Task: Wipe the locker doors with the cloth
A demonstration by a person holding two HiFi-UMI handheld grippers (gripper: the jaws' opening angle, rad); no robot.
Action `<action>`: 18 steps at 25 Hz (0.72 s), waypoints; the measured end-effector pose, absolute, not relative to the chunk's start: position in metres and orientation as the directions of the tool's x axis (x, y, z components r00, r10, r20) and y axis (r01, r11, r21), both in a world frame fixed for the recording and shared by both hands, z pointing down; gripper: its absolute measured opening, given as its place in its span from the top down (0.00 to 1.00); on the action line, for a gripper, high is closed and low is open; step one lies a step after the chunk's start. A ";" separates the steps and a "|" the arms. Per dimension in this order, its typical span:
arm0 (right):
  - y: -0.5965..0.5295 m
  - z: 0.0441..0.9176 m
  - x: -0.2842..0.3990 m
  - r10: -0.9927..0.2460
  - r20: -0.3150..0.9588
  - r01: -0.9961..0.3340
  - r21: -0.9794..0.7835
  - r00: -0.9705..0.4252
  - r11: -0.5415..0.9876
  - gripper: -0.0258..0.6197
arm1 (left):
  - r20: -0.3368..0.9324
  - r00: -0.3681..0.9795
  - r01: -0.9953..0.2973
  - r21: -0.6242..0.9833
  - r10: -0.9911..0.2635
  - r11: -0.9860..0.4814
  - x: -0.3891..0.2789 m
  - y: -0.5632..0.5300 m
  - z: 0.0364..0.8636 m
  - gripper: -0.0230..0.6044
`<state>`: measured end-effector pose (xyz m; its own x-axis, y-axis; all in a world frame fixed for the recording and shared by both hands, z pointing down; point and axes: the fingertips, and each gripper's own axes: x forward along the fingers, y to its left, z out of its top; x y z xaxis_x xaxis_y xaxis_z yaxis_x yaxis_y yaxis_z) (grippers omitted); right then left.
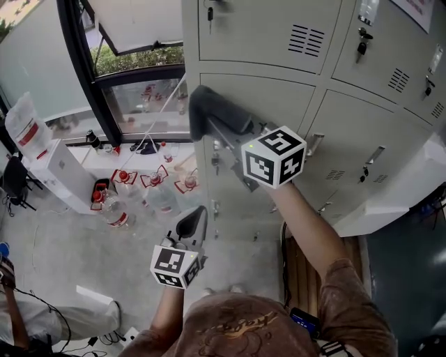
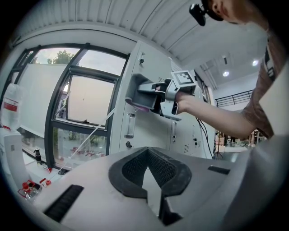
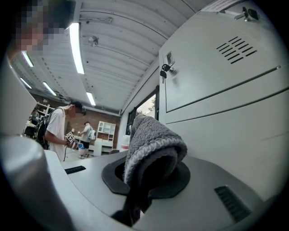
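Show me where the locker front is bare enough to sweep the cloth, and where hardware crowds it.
Bare: the middle door, from the cloth in the right gripper to that door's right seam; also the top door between its key and vent. Crowded: the handles and locks lower right.

Dark grey cloth (image 3: 151, 142) (paler ribbed edge) against pale grey locker doors (image 1: 268, 42).

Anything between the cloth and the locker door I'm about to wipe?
Nothing visible. The cloth, clamped in the right hand-held gripper, is up at the locker door near its left edge, with no object between them.
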<state>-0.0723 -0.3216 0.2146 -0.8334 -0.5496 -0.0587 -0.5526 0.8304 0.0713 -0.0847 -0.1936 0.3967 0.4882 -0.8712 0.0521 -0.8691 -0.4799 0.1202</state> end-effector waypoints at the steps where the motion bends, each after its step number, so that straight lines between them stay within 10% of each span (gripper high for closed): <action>1: -0.323 0.211 -0.078 -0.545 -0.059 -0.548 0.076 -0.837 0.833 0.91 | 0.053 0.487 -0.870 0.120 -0.872 -0.478 -0.086 -0.194 0.397 0.96; 18: -0.369 0.206 -0.103 -0.580 -0.032 -0.580 0.081 -0.814 0.811 0.91 | 0.059 0.462 -0.885 0.099 -0.885 -0.455 -0.107 -0.195 0.396 0.96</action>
<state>-0.1026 -0.3688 0.2060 -0.8143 -0.5795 -0.0320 -0.5800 0.8106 0.0805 -0.1068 -0.1949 0.3963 0.4616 -0.8851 0.0587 -0.8850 -0.4550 0.0991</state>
